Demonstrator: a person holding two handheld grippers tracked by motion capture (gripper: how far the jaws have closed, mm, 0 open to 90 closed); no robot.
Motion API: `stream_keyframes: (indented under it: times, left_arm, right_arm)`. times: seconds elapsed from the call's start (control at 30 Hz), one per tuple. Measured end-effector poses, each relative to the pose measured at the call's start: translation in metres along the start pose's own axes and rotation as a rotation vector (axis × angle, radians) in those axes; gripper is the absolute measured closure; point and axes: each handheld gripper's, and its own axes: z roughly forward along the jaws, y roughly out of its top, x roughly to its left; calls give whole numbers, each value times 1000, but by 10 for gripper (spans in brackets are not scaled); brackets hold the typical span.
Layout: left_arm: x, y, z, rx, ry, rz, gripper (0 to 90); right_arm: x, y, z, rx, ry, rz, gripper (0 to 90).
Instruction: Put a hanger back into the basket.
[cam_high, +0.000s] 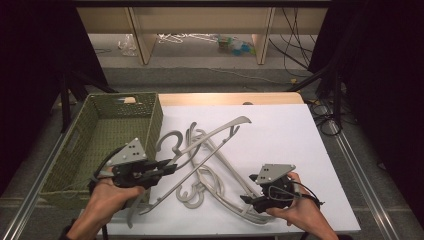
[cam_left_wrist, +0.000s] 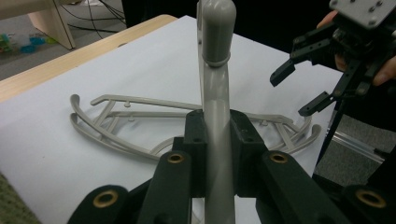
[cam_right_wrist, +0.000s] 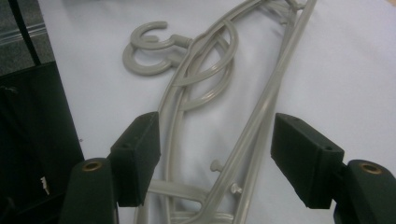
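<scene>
Left hand-held gripper (cam_high: 170, 167) clamped on a grey hanger (cam_high: 210, 141) lifted at frame centre beside the green basket (cam_high: 156, 120), right hand-held gripper (cam_high: 246, 189) spread wide over stacked hangers (cam_high: 220, 187) near the white surface (cam_high: 280, 135) front edge, bare room upper right.

One camera sits high above the person's side and looks forward and down on the whole tabletop (cam_high: 280, 130), while a small camera on each claw looks along its black jaws from very close, and all three see the grey hangers (cam_high: 210, 165).
</scene>
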Motion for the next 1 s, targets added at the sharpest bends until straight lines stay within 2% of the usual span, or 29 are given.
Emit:
stream_keyframes:
  times: [0.07,0.23,0.33,0.43,0.57,0.7,0.77,0.83,0.87,0.9,0.93,1.0]
  left_arm:
    - [3,0,-12,-4,10,-11,789]
    - [13,5,-37,-3,39,-10,789]
    - [26,9,-53,-30,44,-37,789]
    - [39,12,-67,-52,73,-64,789]
    - [56,16,-82,-40,119,-81,789]
    - [75,17,-94,-68,135,-130,789]
    - [79,18,-96,-73,146,-132,789]
    - [90,25,-104,-70,176,-121,789]
    - [90,25,-104,-70,176,-121,789]
    - [98,29,-109,-65,199,-110,789]
    - [98,29,-109,-65,199,-110,789]
    - [110,34,-114,-46,218,-76,789]
  right_arm:
    - [1,0,1,8,20,-10,338]
    - [1,-1,2,3,12,-7,337]
    - [0,-3,2,8,14,-7,337]
    - [-1,-4,3,4,9,-7,337]
    - [-2,-4,3,16,27,-7,337]
    - [-2,-5,4,19,33,0,337]
    - [-2,-6,5,14,29,3,337]
    - [-3,-7,6,15,23,7,336]
    - [-3,-7,6,15,23,7,336]
    - [-3,-7,6,18,24,10,336]
    - [-4,-7,6,16,24,12,336]
    - [-4,-8,6,19,24,14,334]
